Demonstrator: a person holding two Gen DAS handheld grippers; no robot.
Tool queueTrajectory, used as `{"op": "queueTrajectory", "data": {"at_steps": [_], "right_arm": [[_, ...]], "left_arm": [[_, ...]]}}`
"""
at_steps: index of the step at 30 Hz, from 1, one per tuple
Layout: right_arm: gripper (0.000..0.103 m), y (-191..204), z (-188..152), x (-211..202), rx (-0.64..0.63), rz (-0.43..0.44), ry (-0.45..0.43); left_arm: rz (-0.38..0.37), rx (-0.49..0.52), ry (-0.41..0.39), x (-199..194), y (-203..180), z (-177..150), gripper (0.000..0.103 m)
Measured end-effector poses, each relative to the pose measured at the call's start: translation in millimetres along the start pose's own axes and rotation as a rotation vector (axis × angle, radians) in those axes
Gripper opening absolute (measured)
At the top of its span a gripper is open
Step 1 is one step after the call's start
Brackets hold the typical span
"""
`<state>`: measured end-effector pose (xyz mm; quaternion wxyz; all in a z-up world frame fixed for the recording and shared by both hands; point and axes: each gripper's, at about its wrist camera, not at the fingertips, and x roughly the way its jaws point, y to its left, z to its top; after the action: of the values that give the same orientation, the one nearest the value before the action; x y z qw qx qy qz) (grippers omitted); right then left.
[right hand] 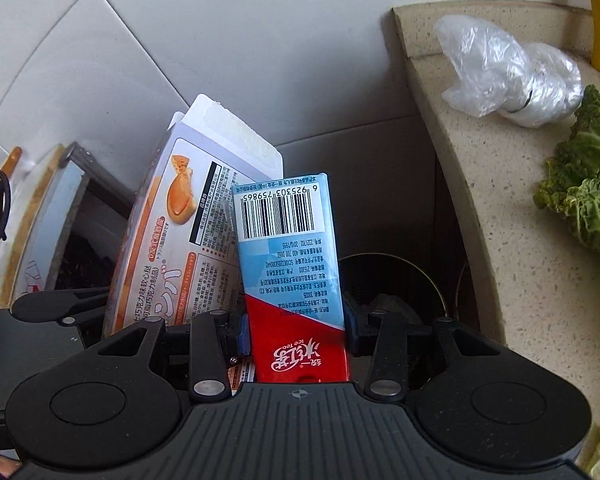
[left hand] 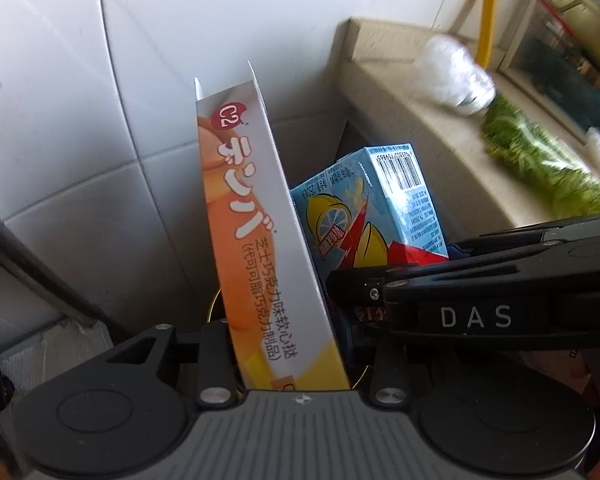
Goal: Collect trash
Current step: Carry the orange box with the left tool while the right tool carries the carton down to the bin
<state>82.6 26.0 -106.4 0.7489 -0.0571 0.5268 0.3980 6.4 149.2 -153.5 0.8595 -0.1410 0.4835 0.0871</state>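
The left gripper (left hand: 288,344) is clamped on an orange-and-white snack box (left hand: 256,220), and the right gripper (right hand: 298,328) is clamped on a blue-and-red iced tea carton (right hand: 292,264); the jaws of each are set narrow, to the width of the item held. The 2 items are carried side by side, close together, beside the end of a speckled countertop (right hand: 480,184) and in front of a white tiled wall (right hand: 260,40). A dark round opening (right hand: 388,280), probably a trash bin, is seen below the carton, low beside the counter's end.

The step in hand is judged to be the drop into that bin. It would be done well if both items were brought squarely over the opening before release, the box first being cleared of the rim, since its length makes it likelier to catch.

The box's long axis runs along the left gripper's fingers, its opened flap end pointing away from the camera. The carton's long axis likewise runs along the right gripper's fingers, the barcode end farthest out and the red end in the jaws.

On the countertop, a crumpled plastic bag (right hand: 508,68) and a leafy cabbage (right hand: 588,184) are left lying.
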Motion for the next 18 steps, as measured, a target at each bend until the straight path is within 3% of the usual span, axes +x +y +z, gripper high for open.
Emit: {"op": "queueTrajectory", "data": {"at_steps": [9,18], "right_arm": [[0.051,-4,-4,37,0.033,0.006,0.071],[0.054,-8,-5,79,0.047,-0.043,0.149]], "left_arm": [[0.040,-0.005,0.073,29,4,-3,0.033],[0.054,-0.007,0.158,71,2,-3,0.033]]}}
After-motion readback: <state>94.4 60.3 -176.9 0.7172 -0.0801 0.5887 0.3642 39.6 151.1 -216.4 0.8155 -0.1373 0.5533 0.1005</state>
